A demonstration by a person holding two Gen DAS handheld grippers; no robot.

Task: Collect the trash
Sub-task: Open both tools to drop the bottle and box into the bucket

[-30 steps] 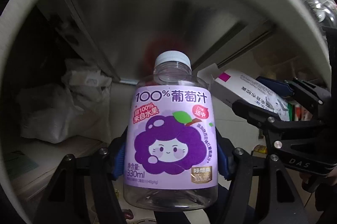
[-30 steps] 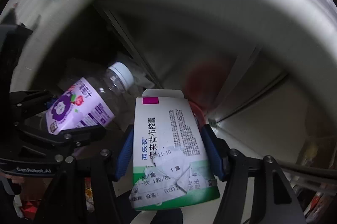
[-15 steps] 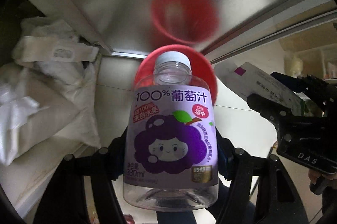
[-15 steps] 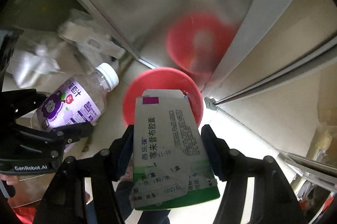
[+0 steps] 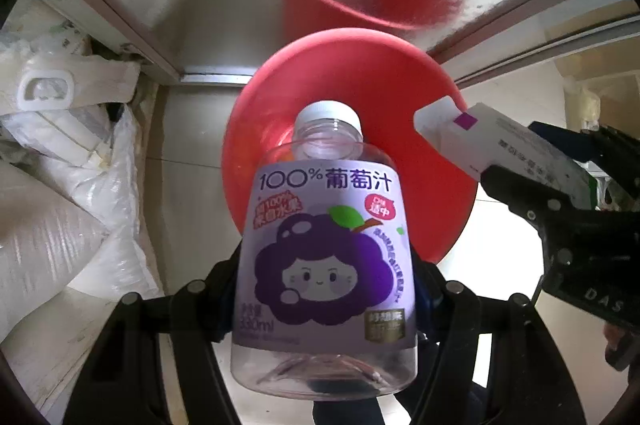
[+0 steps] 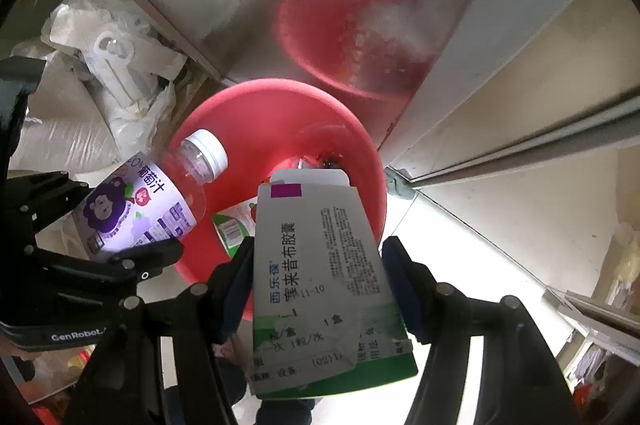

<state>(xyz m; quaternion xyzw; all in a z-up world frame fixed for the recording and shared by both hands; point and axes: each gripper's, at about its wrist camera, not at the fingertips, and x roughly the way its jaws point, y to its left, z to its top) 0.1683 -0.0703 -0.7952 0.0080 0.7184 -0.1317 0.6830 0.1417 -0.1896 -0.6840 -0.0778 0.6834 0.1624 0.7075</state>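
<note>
Left hand-held gripper [image 5: 324, 289] pinches the grape juice bottle [image 5: 326, 245]; right hand-held gripper [image 6: 320, 277] pinches the medicine box [image 6: 320, 285]. Both hang over the red bin [image 6: 256, 113]. Released off-centre, the box near the rim could glance off onto the floor.

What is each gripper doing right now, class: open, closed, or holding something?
Left gripper: closed on the grape juice bottle, above the red bin.
Right gripper: closed on the medicine box, above that bin.

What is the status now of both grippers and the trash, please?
Left gripper shut on grape juice bottle. Right gripper shut on medicine box. Both above red bin, trash already inside. Nothing in the way.
</note>
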